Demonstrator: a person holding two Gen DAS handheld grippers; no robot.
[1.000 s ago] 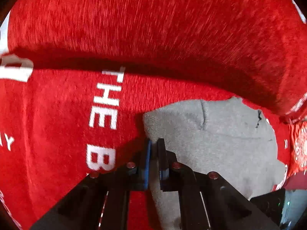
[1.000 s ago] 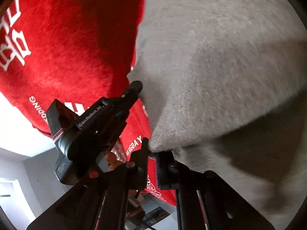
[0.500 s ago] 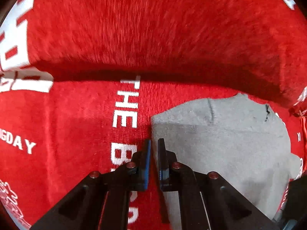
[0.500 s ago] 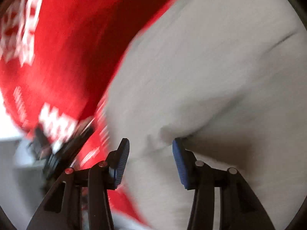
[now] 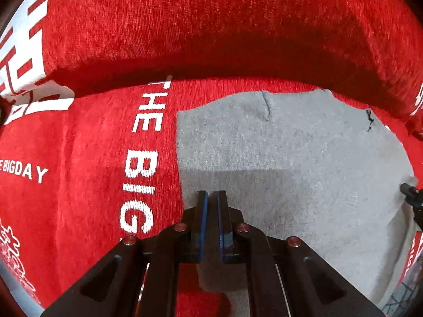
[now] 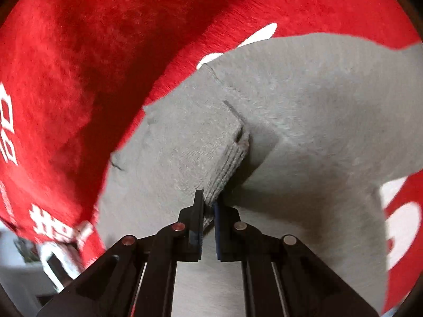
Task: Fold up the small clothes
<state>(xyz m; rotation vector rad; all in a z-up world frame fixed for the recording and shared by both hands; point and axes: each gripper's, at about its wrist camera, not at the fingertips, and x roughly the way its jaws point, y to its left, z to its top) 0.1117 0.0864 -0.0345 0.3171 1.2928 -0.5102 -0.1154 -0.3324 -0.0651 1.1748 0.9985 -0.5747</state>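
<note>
Left wrist view: the left gripper (image 5: 212, 198), black w/ blue-lined pads, is pinched tight on the near edge of a small grey knit garment (image 5: 290, 158), cloth sandwiched betw. the two pads. The grey piece lies mostly flat, spreading from centre out to 3 o'clock, its far edge at approx. 1 o'clock. Under and around it: a red fleecy cloth w/ white lettering (image 5: 87, 145), reading "THE BIG" just left of the garment and "BIGDAY" at 9 o'clock. A raised fold of the same red cloth runs across 10 to 2 o'clock, casting a dark shadow on the part below. At 3 o'clock, at the garment's right edge, a black tip of the other tool (image 5: 411, 195) pokes in.

Right wrist view: the right gripper (image 6: 208, 206) is clamped on a thick, layered corner of the grey garment (image 6: 304, 100), several ribbed layers stacked betw. the pads. The held fold rises toward 12 o'clock; the rest of the grey fabric fills centre to 4 o'clock. Red cloth (image 6: 79, 66) wraps from 8 round to 1 o'clock, blocking most of the room; a blurred pale patch of background shows at 7 o'clock only.
</note>
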